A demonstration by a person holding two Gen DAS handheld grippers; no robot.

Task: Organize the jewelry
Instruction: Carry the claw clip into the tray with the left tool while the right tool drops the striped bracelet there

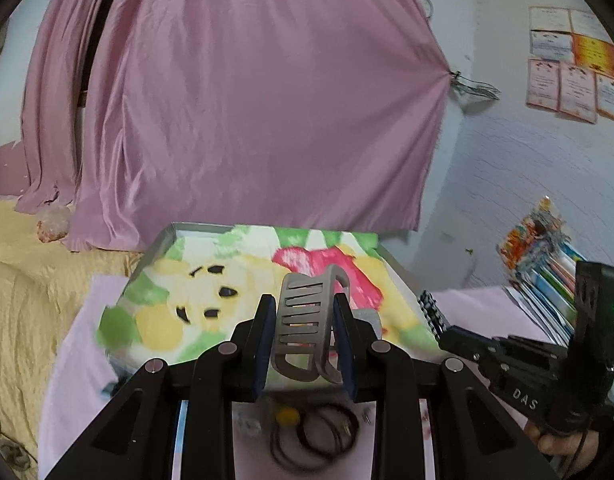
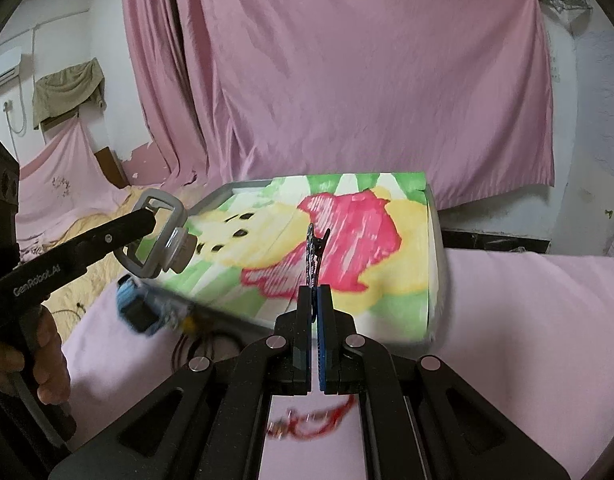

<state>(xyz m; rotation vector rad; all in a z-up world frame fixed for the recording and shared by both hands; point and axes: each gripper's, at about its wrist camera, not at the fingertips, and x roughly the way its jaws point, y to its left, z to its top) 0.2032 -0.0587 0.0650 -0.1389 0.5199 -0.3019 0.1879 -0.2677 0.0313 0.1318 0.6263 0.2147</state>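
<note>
My left gripper [image 1: 305, 306] is shut on a grey claw hair clip [image 1: 303, 332] and holds it up over the near edge of a tray [image 1: 175, 230] lined with a bright cartoon cloth [image 1: 235, 276]. The right wrist view shows that same claw clip [image 2: 159, 236] at the left, above the tray's left side. My right gripper [image 2: 315, 294] is shut on a thin dark patterned hair clip [image 2: 314, 252], which points up and forward over the cloth [image 2: 347, 240]. The left wrist view shows this thin clip [image 1: 432, 310] by the tray's right edge.
On the pink tablecloth [image 2: 527, 320] below the grippers lie black hair ties [image 1: 319, 436], a yellow bead piece [image 1: 287, 416], a red bracelet [image 2: 319, 420] and a blue object [image 2: 135, 304]. Stacked books [image 1: 547, 268] stand at the right. A pink curtain [image 1: 247, 100] hangs behind.
</note>
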